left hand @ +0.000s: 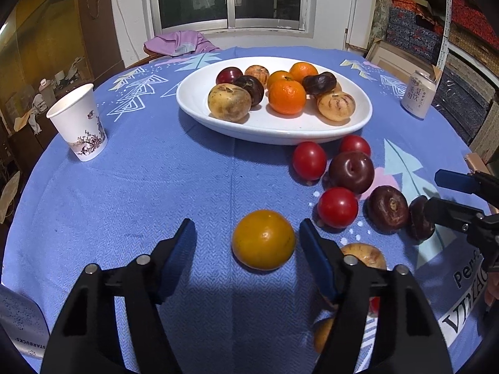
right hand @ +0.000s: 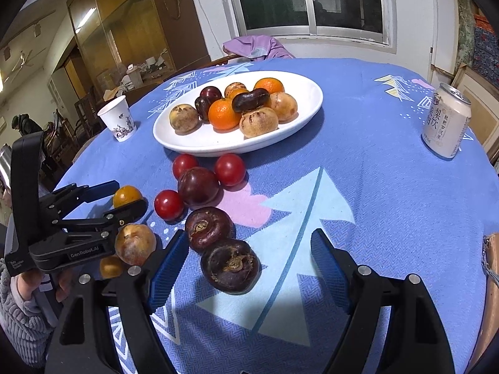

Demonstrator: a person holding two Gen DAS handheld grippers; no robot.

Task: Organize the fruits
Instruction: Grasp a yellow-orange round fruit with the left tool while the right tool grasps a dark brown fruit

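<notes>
A blue patterned tablecloth is covering the round table, and a white oval plate is sitting on it toward the window side, carrying a pile of fruit: mandarins, dark plums and brown speckled fruits. A pale drink can is standing well to the right of the plate, and a paper cup is standing well to its left.

Just in front of the plate, loose fruit is lying on the cloth: three red tomatoes clustering around a dark plum, then two dark purple wrinkled fruits, one touching the other. Further from the plate than these, an orange fruit is resting alone on the cloth, with a brown speckled fruit just beside it.

The left gripper is hovering low over the cloth with its fingers spread wide, one on each side of the orange fruit and not touching it. The right gripper is also standing wide, its blue pads flanking the nearer dark purple fruit without contact.
</notes>
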